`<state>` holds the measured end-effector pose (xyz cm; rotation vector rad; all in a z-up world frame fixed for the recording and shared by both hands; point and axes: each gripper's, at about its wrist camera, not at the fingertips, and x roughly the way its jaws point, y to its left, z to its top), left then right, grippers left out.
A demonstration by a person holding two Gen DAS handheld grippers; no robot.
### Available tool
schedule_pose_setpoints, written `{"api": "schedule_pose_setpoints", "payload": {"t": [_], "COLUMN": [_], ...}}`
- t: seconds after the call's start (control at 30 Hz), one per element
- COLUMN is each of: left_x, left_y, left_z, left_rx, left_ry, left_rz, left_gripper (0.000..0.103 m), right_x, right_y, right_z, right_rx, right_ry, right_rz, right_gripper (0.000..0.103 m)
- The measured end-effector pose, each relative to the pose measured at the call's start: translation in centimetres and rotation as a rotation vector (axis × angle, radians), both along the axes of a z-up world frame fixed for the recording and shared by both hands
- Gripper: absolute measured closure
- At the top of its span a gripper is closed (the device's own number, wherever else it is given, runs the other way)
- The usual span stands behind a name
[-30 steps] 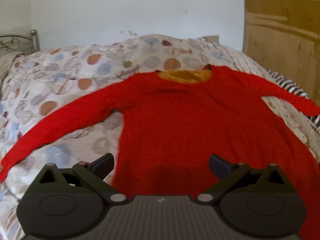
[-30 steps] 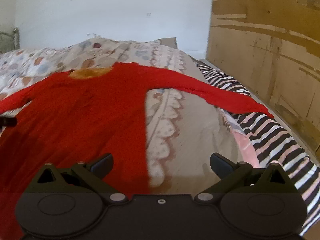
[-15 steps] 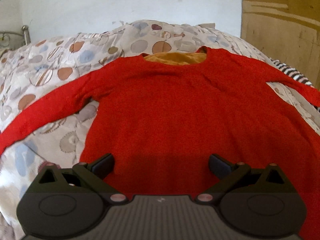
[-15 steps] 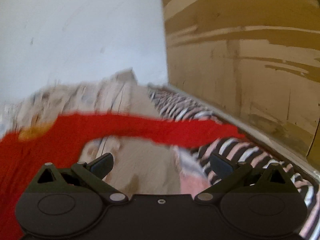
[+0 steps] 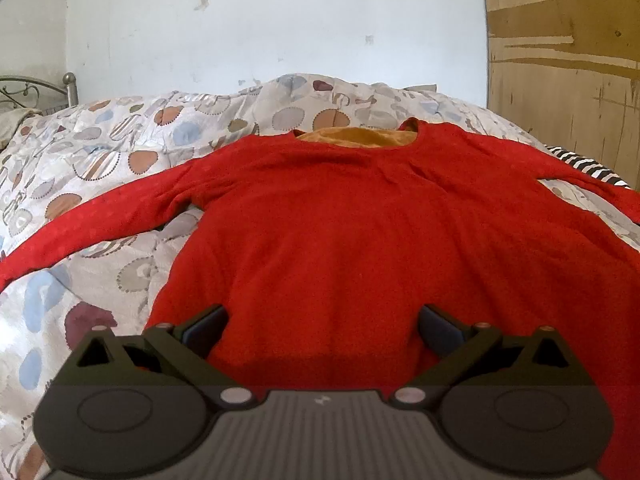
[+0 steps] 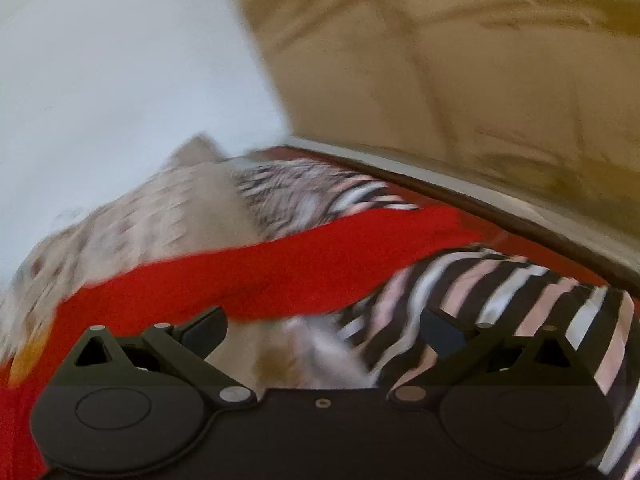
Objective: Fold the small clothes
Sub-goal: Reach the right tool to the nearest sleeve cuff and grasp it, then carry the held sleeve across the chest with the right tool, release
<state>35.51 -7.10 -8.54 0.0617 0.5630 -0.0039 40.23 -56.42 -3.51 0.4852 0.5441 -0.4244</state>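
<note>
A red long-sleeved sweater (image 5: 340, 232) with an orange lining at the neck lies flat on the bed, sleeves spread to both sides. My left gripper (image 5: 322, 326) is open and empty, just above the sweater's lower body. In the blurred right wrist view the sweater's right sleeve (image 6: 304, 268) runs across the striped cloth (image 6: 500, 304). My right gripper (image 6: 322, 326) is open and empty, close in front of that sleeve.
A quilt with round patches (image 5: 100, 168) covers the bed. A black, white and pink striped cloth lies at the bed's right side. A wooden panel (image 6: 460, 80) stands along the right, a white wall (image 5: 260, 20) behind, a metal bedframe (image 5: 24, 88) at far left.
The right gripper has swung right and tilted, so the right sleeve and striped cloth now fill its view. The left gripper's view has shifted slightly and stays over the sweater's body.
</note>
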Motion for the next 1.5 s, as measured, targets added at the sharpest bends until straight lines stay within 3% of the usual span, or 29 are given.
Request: {"api": "schedule_pose_setpoints", "payload": {"t": [0.17,0.3,0.33,0.5,0.57,0.6,0.63,0.77,0.9,1.0,1.07,1.17,1.33,1.5], "left_x": [0.0,-0.1,-0.2,-0.2,-0.2,-0.2,-0.2,-0.2,-0.3,-1.1,-1.5,-1.1,-1.9,-2.6], "left_y": [0.3,0.2,0.2,0.1,0.1,0.1,0.1,0.2,0.2,1.5,2.7,4.0,7.3,11.3], "left_z": [-0.2,-0.3,-0.3,-0.3,-0.4,-0.4,-0.4,-0.4,-0.2,1.0,2.4,4.3,7.2,8.6], "left_rx": [-0.020,-0.016,-0.014,-0.015,-0.016,-0.016,-0.016,-0.017,-0.016,-0.107,-0.190,-0.219,-0.258,-0.294], "left_ry": [-0.004,-0.012,-0.012,-0.015,-0.017,-0.017,-0.016,-0.016,-0.019,-0.056,-0.079,-0.051,-0.121,-0.157], "left_rz": [0.000,0.002,0.002,0.003,0.003,0.003,0.003,0.003,0.009,0.074,0.064,0.074,0.175,0.278], "left_gripper": [0.000,0.000,0.000,0.000,0.000,0.000,0.000,0.000,0.000,0.000,0.000,0.000,0.000,0.000], "right_x": [2.2,4.0,4.5,5.3,5.1,4.9,5.0,6.0,7.4,8.6,9.1,9.5,9.3,7.7], "right_y": [-4.7,-5.9,-6.2,-7.4,-7.8,-7.8,-7.6,-5.6,-2.1,2.0,5.2,10.6,19.3,27.8], "right_z": [-2.0,-2.5,-2.8,-4.0,-4.2,-4.1,-3.7,-0.7,4.2,8.2,10.5,13.1,15.0,13.4], "right_rx": [0.107,0.112,0.116,0.131,0.150,0.154,0.127,-0.050,-0.156,-0.259,-0.319,-0.396,-0.432,-0.446], "right_ry": [0.001,-0.018,-0.005,0.037,0.005,-0.018,-0.031,-0.092,-0.185,-0.255,-0.301,-0.361,-0.428,-0.429], "right_rz": [-0.227,-0.298,-0.309,-0.416,-0.429,-0.417,-0.405,-0.307,-0.190,-0.066,0.025,0.176,0.430,0.706], "right_gripper": [0.012,0.021,0.030,0.059,0.079,0.095,0.095,0.097,0.097,0.097,0.097,0.097,0.097,0.097]}}
